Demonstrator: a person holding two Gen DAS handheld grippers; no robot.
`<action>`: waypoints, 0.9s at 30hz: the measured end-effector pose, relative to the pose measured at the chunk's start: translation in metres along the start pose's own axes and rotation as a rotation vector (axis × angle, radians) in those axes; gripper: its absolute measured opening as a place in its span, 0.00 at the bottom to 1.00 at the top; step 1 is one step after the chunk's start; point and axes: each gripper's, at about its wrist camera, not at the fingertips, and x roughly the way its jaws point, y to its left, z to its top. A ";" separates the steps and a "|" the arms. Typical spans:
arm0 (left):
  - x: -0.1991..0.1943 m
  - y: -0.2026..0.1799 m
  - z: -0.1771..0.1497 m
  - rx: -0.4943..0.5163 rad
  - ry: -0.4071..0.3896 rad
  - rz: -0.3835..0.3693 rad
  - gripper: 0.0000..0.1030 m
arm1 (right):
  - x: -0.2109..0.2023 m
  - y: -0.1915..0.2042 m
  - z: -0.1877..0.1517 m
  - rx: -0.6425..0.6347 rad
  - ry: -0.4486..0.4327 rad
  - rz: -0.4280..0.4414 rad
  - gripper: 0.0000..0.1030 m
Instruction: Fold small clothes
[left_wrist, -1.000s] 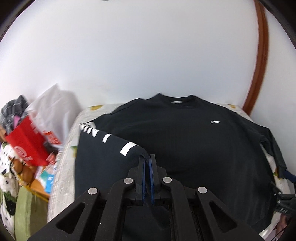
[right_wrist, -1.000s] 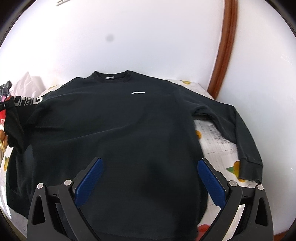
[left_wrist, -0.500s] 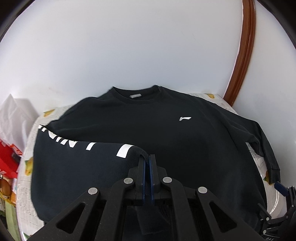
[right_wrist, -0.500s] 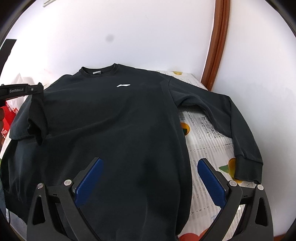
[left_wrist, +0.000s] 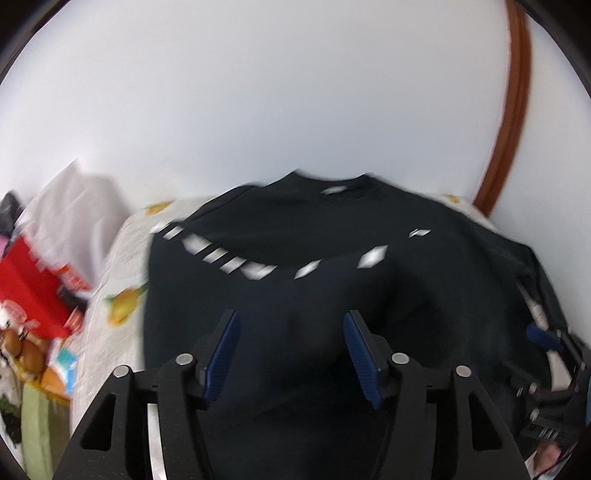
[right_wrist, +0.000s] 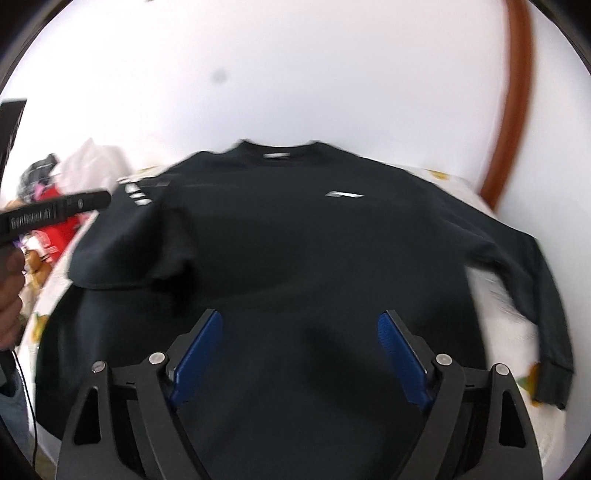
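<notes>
Home bedroom: fruit-print bedspread (left_wrist: 122, 258), clothes pile (left_wrist: 70, 206), white wall (left_wrist: 258, 92).

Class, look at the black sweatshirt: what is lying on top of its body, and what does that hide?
The lettered sleeve lies folded across the black sweatshirt, covering part of the chest beneath it. The other sleeve lies out on the printed cloth.

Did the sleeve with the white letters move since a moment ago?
Yes. The lettered sleeve now lies folded across the black sweatshirt, toward its chest logo. The left gripper just opened, nothing between its fingers.
</notes>
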 end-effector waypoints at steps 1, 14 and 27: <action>-0.001 0.013 -0.010 -0.008 0.017 0.016 0.62 | 0.005 0.010 0.003 -0.003 0.007 0.031 0.83; 0.033 0.105 -0.105 -0.121 0.173 0.012 0.65 | 0.095 0.069 0.037 0.018 0.073 0.077 0.70; 0.053 0.106 -0.101 -0.110 0.184 0.104 0.67 | 0.085 0.022 0.092 0.090 0.009 0.160 0.10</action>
